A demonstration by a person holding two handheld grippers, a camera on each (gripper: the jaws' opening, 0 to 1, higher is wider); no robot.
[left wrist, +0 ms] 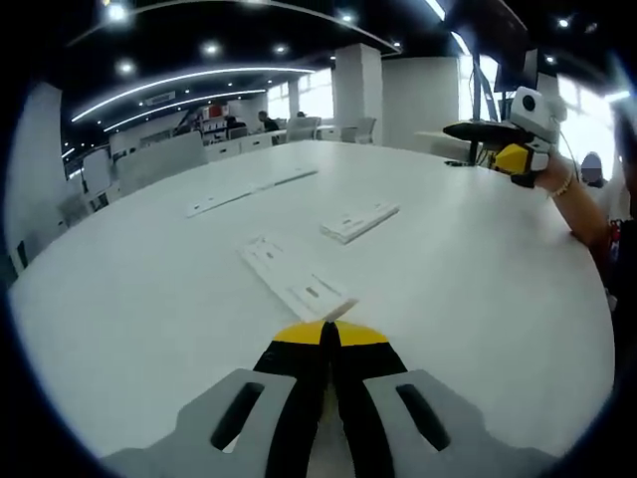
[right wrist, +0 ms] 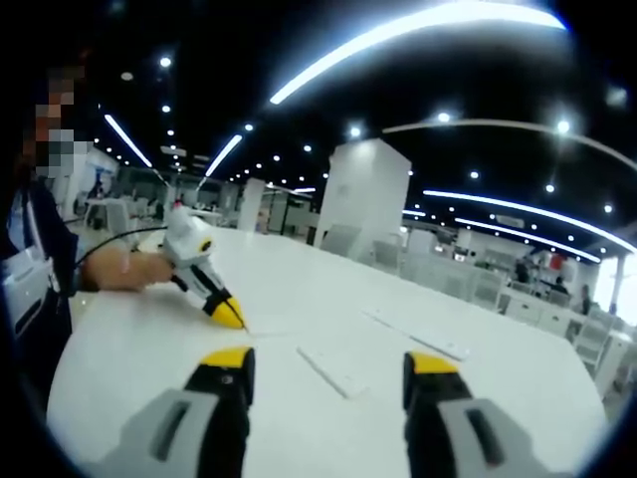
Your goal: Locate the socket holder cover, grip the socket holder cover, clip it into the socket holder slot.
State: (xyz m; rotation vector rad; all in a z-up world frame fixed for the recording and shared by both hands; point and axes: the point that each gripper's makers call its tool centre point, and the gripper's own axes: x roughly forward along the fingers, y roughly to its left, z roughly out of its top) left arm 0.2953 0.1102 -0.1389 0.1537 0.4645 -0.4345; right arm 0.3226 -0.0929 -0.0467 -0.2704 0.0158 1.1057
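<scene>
In the left gripper view our left gripper (left wrist: 329, 334) has its jaws pressed together on the near end of a flat white socket holder cover (left wrist: 320, 295), lying on the smooth white worktop (left wrist: 478, 259). Just ahead lies a long white socket holder (left wrist: 267, 255).

In the right gripper view our right gripper (right wrist: 328, 363) stands apart, above a flat white strip (right wrist: 331, 371).
</scene>
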